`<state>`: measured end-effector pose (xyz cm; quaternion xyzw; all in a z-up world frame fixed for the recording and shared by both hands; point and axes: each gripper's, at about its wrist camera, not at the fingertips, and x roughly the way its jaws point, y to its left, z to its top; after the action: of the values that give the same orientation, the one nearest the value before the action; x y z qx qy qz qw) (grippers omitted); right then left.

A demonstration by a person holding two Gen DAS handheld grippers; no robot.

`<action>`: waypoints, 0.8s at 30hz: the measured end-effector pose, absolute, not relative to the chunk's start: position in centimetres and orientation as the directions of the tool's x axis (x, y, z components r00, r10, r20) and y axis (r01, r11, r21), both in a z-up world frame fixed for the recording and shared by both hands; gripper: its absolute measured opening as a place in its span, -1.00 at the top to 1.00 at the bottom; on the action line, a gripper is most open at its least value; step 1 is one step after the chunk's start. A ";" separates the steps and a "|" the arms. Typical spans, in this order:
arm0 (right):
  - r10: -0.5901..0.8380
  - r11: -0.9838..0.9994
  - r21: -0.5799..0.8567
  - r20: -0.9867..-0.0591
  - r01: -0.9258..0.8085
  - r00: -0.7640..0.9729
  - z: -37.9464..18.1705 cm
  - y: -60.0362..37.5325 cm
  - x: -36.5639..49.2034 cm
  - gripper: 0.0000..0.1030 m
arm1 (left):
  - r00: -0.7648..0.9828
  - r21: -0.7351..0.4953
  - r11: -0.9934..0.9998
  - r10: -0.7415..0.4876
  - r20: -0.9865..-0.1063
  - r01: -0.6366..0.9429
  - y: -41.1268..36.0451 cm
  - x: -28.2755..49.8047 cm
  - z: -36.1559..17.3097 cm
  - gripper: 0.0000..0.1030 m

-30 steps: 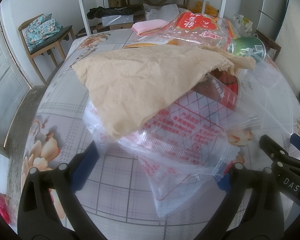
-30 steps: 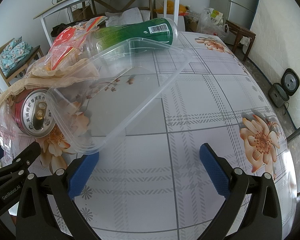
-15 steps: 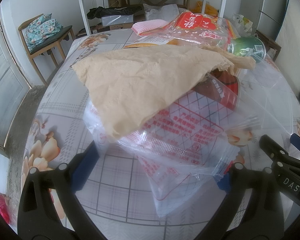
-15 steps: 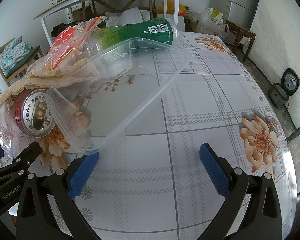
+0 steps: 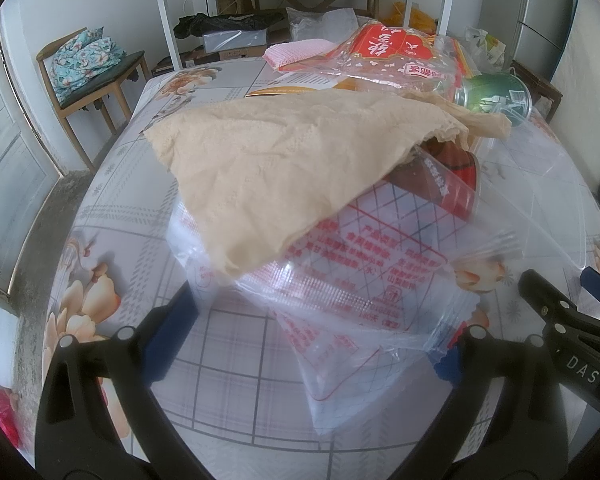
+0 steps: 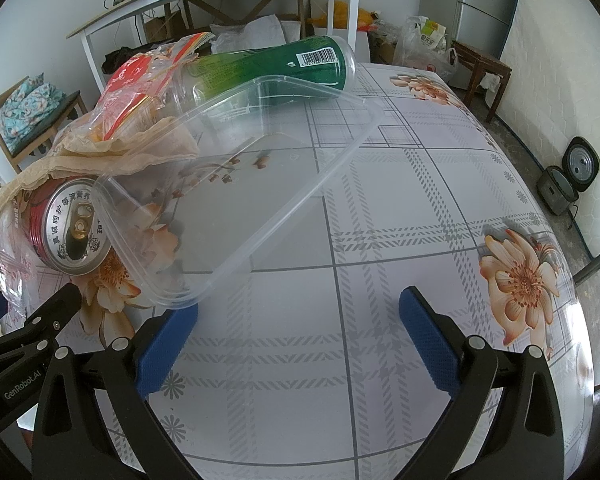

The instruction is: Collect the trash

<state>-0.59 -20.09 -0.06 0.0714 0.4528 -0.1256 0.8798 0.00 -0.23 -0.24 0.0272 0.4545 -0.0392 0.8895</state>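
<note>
Left gripper [image 5: 308, 332]: fingers apart, low over the tabletop [image 5: 236, 344], straddling a clear printed plastic bag [image 5: 364, 292]. No visible clamp on it; bag film covers the right finger's pad.

Right gripper [image 6: 296, 336]: fingers apart, nothing between them, only bare tabletop [image 6: 380, 240]. Left finger's pad tip sits just beside the near corner of the clear plastic tray [image 6: 236, 184].

Trash pile is on the tabletop, ahead of both grippers:
- crumpled tan paper [image 5: 284, 168] draped over the bag and over a red can [image 6: 68, 232]
- can lies on its side, opened top toward the right camera, touching the tray's left edge
- green bottle [image 6: 276, 68] on its side behind the tray
- red-and-clear snack wrapper [image 6: 140, 76] at the back of the pile, beside the bottle
</note>
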 end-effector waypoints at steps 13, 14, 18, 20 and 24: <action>-0.156 0.958 0.012 -0.815 0.286 0.558 0.0 -20.1 -0.7 -0.89 | 0.584 0.013 0.995 -0.045 -0.811 0.094 -0.2 0.0 -0.2 -0.87; -0.156 0.958 0.012 -0.815 0.286 0.558 0.0 -20.1 -0.7 -0.89 | 0.584 0.013 0.995 -0.045 -0.811 0.094 -0.2 0.0 -0.2 -0.87; -0.153 0.960 0.011 -0.815 0.279 0.559 0.0 -20.2 -0.6 -0.90 | 0.585 0.010 0.996 -0.042 -0.810 0.085 -0.3 0.3 -0.2 -0.87; -0.151 0.961 0.013 -0.814 0.278 0.560 -0.2 -20.2 -0.5 -0.90 | 0.584 0.011 0.996 -0.041 -0.811 0.086 -0.5 0.2 -0.2 -0.87; -0.152 0.961 0.012 -0.814 0.278 0.560 -0.1 -20.1 -0.5 -0.90 | 0.584 0.010 0.996 -0.042 -0.811 0.085 -0.4 0.2 -0.2 -0.87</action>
<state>-0.46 -20.09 -0.08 0.0694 0.4527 -0.1219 0.8806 0.16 -0.43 -0.16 0.0239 0.4546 -0.0358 0.8897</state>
